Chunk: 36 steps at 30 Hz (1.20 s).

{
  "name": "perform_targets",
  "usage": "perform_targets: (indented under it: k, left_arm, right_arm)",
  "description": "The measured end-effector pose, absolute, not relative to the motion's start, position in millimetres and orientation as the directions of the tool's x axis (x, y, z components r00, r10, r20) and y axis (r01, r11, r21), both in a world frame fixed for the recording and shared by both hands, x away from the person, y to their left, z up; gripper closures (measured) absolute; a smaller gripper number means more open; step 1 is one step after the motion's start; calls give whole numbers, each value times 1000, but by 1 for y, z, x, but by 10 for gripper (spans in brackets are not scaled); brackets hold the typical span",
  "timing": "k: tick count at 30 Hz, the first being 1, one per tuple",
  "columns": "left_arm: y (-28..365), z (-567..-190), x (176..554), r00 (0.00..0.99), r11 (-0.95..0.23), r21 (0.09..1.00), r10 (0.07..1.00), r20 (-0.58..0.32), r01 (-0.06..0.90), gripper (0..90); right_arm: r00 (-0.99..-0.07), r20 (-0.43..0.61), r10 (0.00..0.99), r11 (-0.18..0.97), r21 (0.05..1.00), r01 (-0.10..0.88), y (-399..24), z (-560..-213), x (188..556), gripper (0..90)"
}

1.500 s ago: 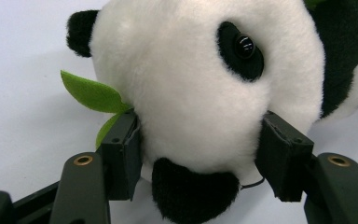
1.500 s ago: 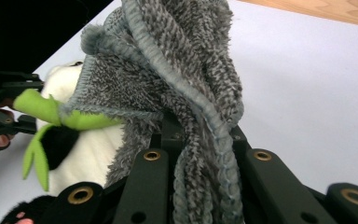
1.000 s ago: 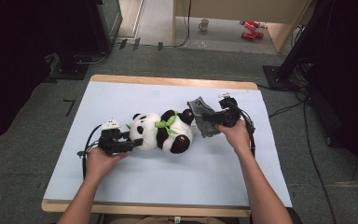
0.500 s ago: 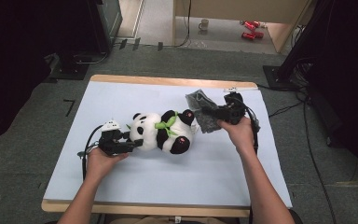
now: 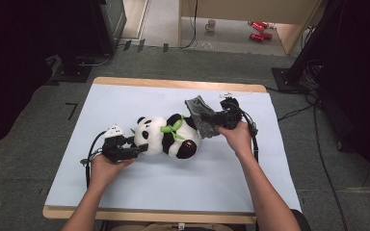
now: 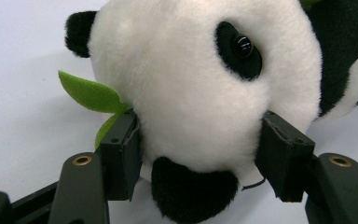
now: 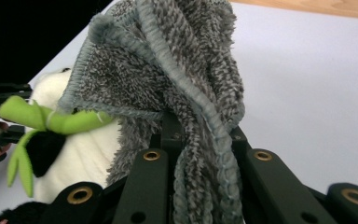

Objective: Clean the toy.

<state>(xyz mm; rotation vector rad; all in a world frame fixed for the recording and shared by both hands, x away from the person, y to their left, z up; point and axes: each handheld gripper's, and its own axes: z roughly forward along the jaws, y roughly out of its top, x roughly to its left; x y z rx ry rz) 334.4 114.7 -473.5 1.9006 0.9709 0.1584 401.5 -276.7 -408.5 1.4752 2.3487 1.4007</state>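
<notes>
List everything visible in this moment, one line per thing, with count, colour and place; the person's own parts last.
panda plush: one, white and black with green leaves at its neck, lying mid-table, head toward the person's left.
cloth: one, grey and fuzzy, bunched by the panda's back end.
table: one, pale blue-white top with wooden edge.
mug: one, pale, on the floor beyond the table.
cans: two, it seems, red, lying on the floor to the right of the mug.
left tool: one, black, jaws closed on the panda's head.
right tool: one, black, jaws shut on the cloth.
forearms and hands: two, coming in from the bottom edge, each holding a tool.
</notes>
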Motion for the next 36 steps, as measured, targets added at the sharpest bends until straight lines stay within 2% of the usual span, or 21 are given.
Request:
perform_targets:
  k: [6, 11, 16, 19, 25, 36]
  left_arm:
    - [115, -473, 337, 670, -217, 791, 680, -298, 572, 380]
    - [115, -469, 341, 663, -219, 778, 681, -310, 588, 380]
    - [111, -463, 345, 646, -217, 766, 696, -313, 606, 390]
    - [110, -464, 348, 638, -203, 764, 697, -327, 613, 397]
    - [107, -459, 352, 626, -208, 751, 709, -326, 627, 400]
    - [104, -454, 356, 607, -199, 737, 719, -338, 646, 419]
  right_arm:
    - [-504, 400, 765, 138, 663, 736, -288, -418, 403, 782]
    - [-479, 339, 810, 190, 621, 761, -294, -426, 402, 783]
    - [-444, 370, 816, 114, 650, 752, -314, -411, 394, 783]
    - [-464, 392, 794, 79, 691, 719, -318, -392, 382, 783]
    - [-496, 407, 767, 75, 711, 699, -306, -370, 362, 780]
    - [-601, 425, 677, 140, 727, 672, -268, -352, 335, 781]
